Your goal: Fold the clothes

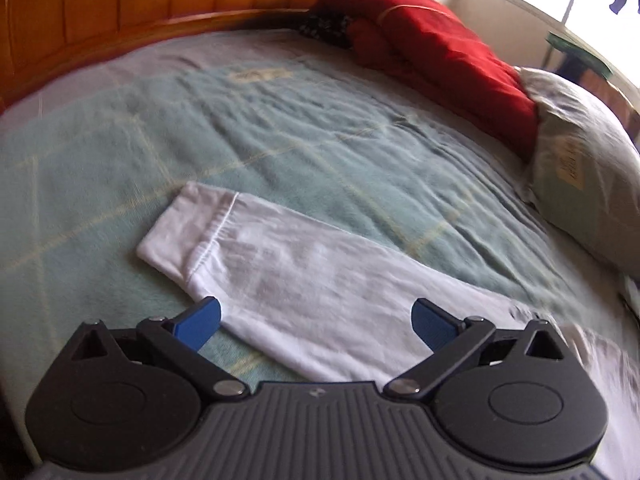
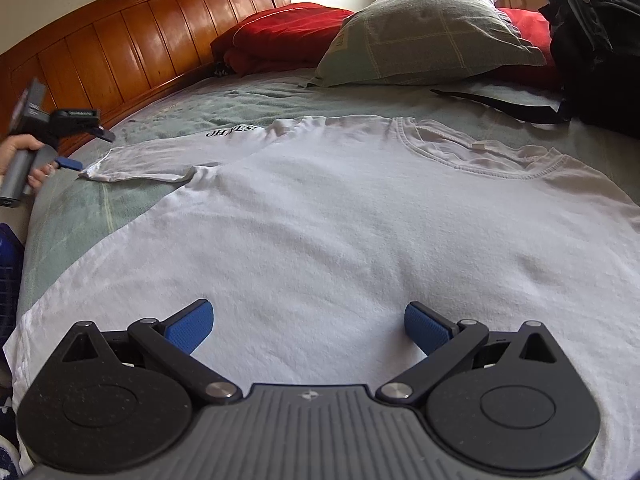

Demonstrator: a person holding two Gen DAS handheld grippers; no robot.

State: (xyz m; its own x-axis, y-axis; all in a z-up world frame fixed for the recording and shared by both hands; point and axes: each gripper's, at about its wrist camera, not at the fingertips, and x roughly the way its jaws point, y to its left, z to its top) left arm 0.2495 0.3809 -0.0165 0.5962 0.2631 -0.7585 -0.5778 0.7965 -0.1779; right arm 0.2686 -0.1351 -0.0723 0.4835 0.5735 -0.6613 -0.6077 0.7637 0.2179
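Observation:
A white T-shirt (image 2: 340, 232) lies spread flat on the green bed cover (image 2: 280, 96), collar toward the pillows, with black lettering near its left shoulder. My right gripper (image 2: 309, 326) hovers open over the shirt's lower body, nothing between its blue pads. The left sleeve (image 1: 256, 248) stretches out on the cover. My left gripper (image 1: 316, 322) is open, its fingers straddling the sleeve near its base. In the right wrist view, the left gripper (image 2: 86, 150) shows at the far left, held by a hand (image 2: 22, 148), jaws apart at the sleeve's hem.
A wooden headboard (image 2: 120, 40) runs along the far left side. Red pillows (image 2: 280, 40) and a green checked pillow (image 2: 432, 36) lie at the head of the bed. A black backpack (image 2: 596, 40) with a strap sits at the right.

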